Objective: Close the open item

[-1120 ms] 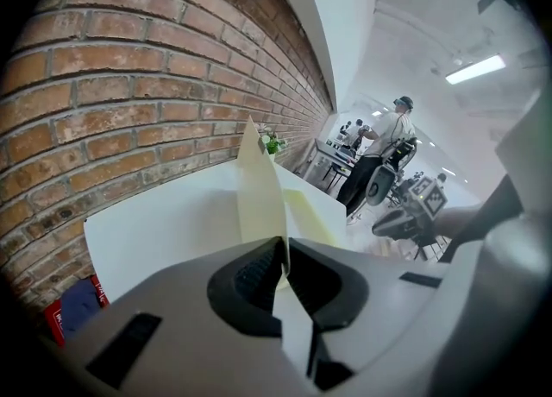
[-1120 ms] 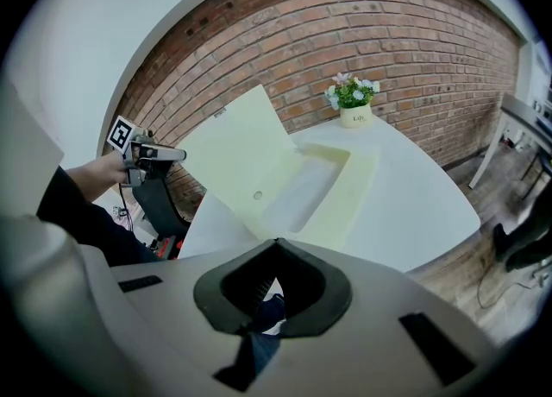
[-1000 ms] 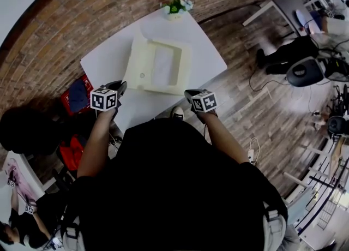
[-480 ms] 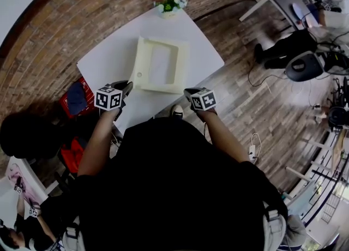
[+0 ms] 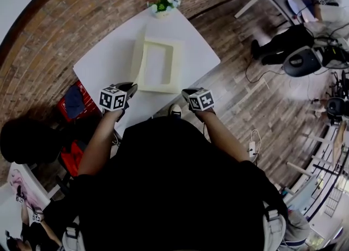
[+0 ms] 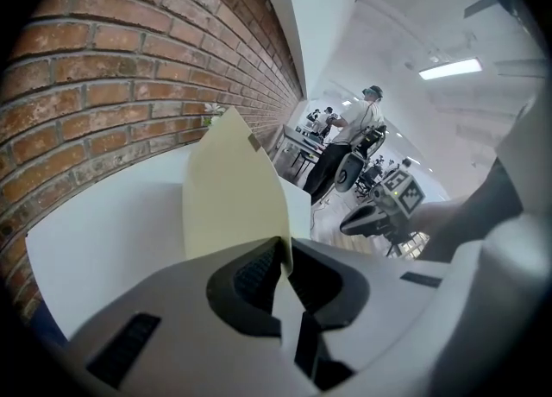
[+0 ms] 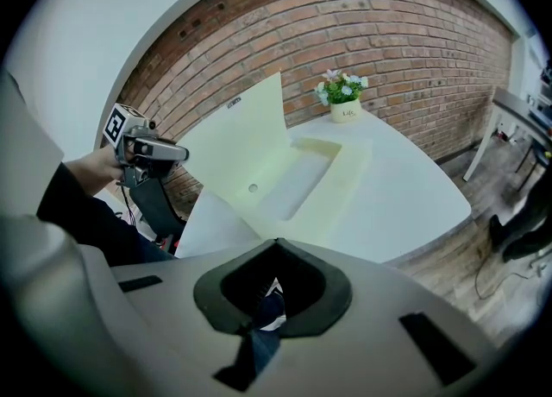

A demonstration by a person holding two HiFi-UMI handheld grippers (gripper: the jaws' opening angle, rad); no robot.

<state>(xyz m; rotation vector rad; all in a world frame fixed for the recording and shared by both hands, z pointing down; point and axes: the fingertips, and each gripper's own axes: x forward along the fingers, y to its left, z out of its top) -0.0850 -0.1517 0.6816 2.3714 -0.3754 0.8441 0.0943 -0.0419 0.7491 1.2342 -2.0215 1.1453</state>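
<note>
Judging by the matt, pale cream surface, probably a moulded foam or thin plastic case (image 7: 302, 175): light, fairly stiff, not slippery, yet easy to dent, and likely weak along the hinge if forced. Sits open near the middle of the white table (image 5: 101, 67), with the tray (image 5: 159, 64) lying flat and the lid (image 5: 138, 59) standing almost upright along the tray's left side (hinge presumably there, not clearly seen). Best taken at the lid's free edge, away from the hinge, with a gentle pinch, then swung over slowly; would probably twist a little when driven from one corner only.

Gripped already at the near end of that free edge by the left gripper (image 6: 283, 253): jaws almost together, thin lid edge pressed between the pads. At the table's near edge, the right gripper (image 7: 274, 287): jaws together, nothing between them (only blue cloth and a shoe far below, seen through the gap), not touching the case. Further out, a small flower pot (image 5: 161, 4) at the far corner of the table, and a brick wall (image 6: 103, 67) behind.

Compared with one second earlier: lid no longer lying flat open to the left, but raised, half way up a moment ago and close to vertical now. Left gripper carried inward with it, toward the tray. Right gripper about where it was. Remaining, by this reading: bringing the lid over and down onto the tray.
</note>
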